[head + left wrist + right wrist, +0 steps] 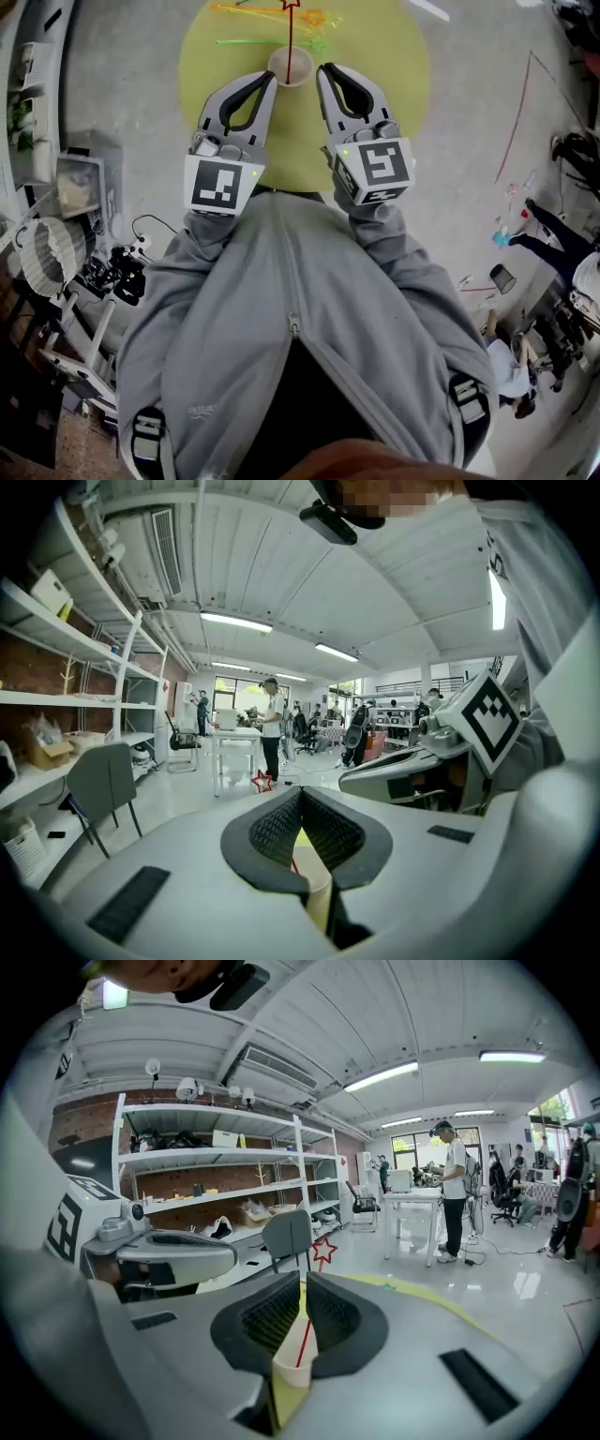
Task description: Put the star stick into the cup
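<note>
**Placement looking finished**

Head view: showing the star stick (290,33) standing in the cup (290,66) on the worktop (394,84), left gripper (270,78) and right gripper (322,68) flanking it, loose sticks (317,18) lying beyond.

Left gripper view: showing jaws closed tip to tip, gripping nothing.

Right gripper view: showing jaws together bar a slit, also empty.

Judging insertion complete; next calling for a straight retreat toward the body over open worktop, clear of the cup's rim.
</note>
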The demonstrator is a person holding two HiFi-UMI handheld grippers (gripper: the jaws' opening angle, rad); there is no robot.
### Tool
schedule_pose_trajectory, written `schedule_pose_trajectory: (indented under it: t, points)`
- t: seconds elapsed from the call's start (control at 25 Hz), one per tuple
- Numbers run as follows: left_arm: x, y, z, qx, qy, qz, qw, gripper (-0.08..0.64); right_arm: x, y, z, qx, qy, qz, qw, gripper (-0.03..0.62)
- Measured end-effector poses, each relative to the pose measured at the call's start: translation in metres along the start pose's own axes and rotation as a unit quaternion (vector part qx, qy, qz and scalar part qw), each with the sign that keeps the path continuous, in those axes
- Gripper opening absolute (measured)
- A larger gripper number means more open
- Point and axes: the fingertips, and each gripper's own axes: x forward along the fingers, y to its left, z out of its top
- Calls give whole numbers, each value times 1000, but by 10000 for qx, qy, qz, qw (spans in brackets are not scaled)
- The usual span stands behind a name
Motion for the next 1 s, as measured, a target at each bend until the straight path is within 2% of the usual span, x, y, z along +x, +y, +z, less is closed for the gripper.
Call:
schedule_pose_trajectory:
  t: [0.32,0.64,0.84,1.0]
  points:
    - [-49,-26,59,91,-125,102,9998,17,-68,30,62,189,-599,-35,9980,34]
    - [-84,-58,111,263,-514,-8,9983,17,-133,54,125,-242,-1317,-302,9905,32]
    - [-97,-69,141,402,-743,156,9963,17,-164,61,153,-525,-1687,-456,9832,32]
    - [-112,-76,163,339,-985,270,9942,17,-182,71,162,-654,-1799,-568,9799,32]
